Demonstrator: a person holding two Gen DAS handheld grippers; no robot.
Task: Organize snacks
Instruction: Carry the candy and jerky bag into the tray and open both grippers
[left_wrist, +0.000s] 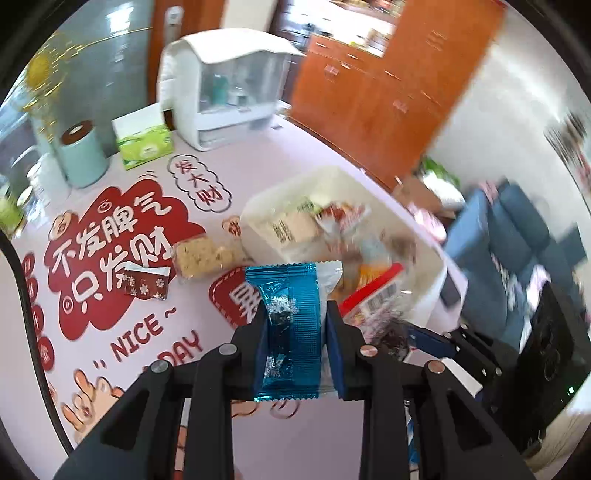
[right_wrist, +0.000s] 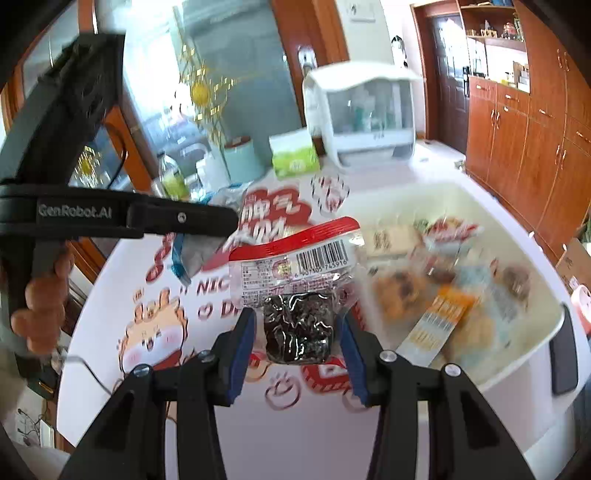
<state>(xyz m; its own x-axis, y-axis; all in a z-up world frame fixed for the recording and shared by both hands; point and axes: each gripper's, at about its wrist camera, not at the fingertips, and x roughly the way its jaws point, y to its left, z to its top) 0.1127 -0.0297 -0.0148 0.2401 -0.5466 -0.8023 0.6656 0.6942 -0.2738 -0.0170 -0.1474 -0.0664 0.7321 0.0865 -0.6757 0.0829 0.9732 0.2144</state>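
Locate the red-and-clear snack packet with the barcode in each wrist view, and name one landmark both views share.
Left wrist: the red-and-clear packet sits right of centre, just right of the blue wrapper, partly hidden behind the left gripper's fingers.
Right wrist: the same packet is at centre, held between the right gripper's fingers.
Shared landmark: the white cabinet-like box at the table's far end.

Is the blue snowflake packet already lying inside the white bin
No. The blue snowflake packet is clamped in the left gripper, short of the white bin.
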